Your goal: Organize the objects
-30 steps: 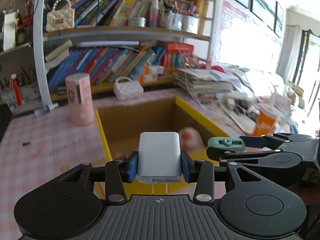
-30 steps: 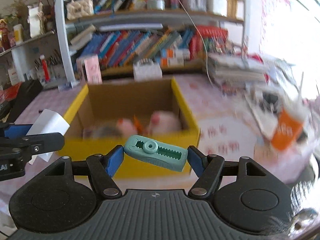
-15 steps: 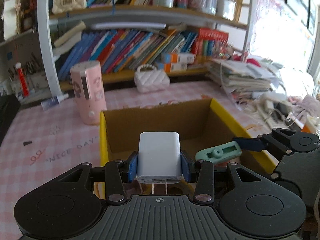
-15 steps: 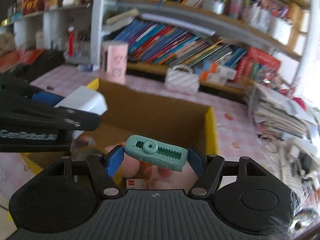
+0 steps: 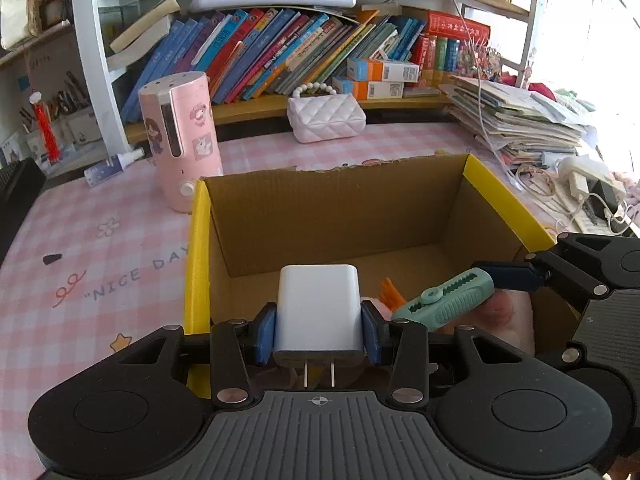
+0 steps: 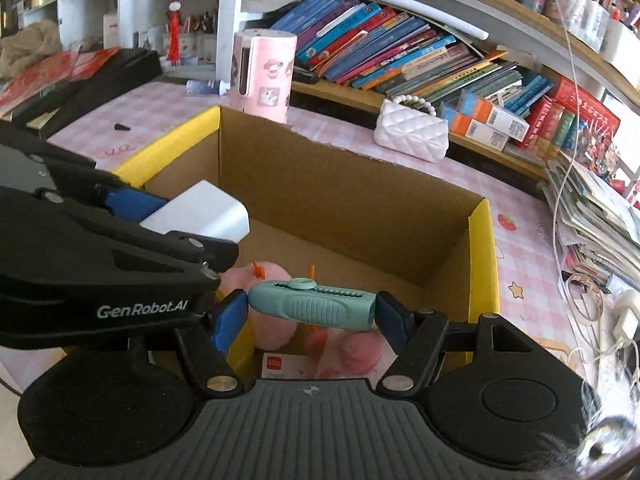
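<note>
Both grippers have carried their loads from short of the cardboard box [image 5: 336, 220] to over its open top, which now fills mid-frame.
Lower centre of the left wrist view, the left gripper [image 5: 319, 330] is clamped on a white charger [image 5: 318, 312], blue pads on its flat sides, two metal prongs pointing back at the camera; it looks light, rigid and glossy, so probably a bit slippery, and the broad sides are the sensible hold. To its right, the right gripper [image 6: 312, 314] pinches a mint-green utility knife [image 6: 312, 306] end to end across its ribbed plastic body: light, stiff, grippy along the ribs. Below both, pink plush toys [image 6: 276, 328] lie on the box floor.
</note>
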Available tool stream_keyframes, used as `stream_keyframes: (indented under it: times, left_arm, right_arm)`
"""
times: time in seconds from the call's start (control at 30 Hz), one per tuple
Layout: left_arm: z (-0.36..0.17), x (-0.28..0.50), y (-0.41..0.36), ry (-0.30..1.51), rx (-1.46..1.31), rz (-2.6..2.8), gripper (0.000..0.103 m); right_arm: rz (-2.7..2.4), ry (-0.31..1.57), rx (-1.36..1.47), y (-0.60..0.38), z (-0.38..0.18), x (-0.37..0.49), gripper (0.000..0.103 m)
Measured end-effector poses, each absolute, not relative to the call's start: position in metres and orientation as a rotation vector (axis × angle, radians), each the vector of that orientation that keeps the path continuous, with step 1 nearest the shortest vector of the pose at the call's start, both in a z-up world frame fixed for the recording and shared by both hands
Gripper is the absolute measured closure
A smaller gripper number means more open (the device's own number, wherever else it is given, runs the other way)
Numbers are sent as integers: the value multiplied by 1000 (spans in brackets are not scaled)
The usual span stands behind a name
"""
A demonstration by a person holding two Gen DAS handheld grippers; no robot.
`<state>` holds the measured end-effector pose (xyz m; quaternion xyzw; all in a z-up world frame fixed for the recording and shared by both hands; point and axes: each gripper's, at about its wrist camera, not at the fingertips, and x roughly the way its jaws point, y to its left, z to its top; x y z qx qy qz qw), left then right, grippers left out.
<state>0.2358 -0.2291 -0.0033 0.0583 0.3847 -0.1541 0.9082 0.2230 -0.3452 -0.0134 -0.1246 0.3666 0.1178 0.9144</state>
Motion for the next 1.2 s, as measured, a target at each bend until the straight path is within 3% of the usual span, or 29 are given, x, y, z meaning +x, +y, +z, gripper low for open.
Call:
stream_keyframes:
  times: [0.27, 0.5, 0.7, 1.07, 1.2]
  left_arm:
    - [2, 231, -231, 760, 120, -314, 58]
    - [27, 207, -225, 632, 112, -315, 32]
    - [52, 174, -203, 525, 91, -283, 19]
    - [62, 114, -135, 503, 23, -161, 10]
    - [57, 92, -110, 529, 4, -95, 6]
  right_arm:
    - [233, 764, -261, -345, -14, 224, 35]
    - [218, 750, -233, -348, -12, 219, 32]
    - [184, 710, -165, -353, 5, 201, 27]
    - [86, 622, -43, -335, 35, 141, 24]
    - [62, 597, 6, -320, 41, 119, 19]
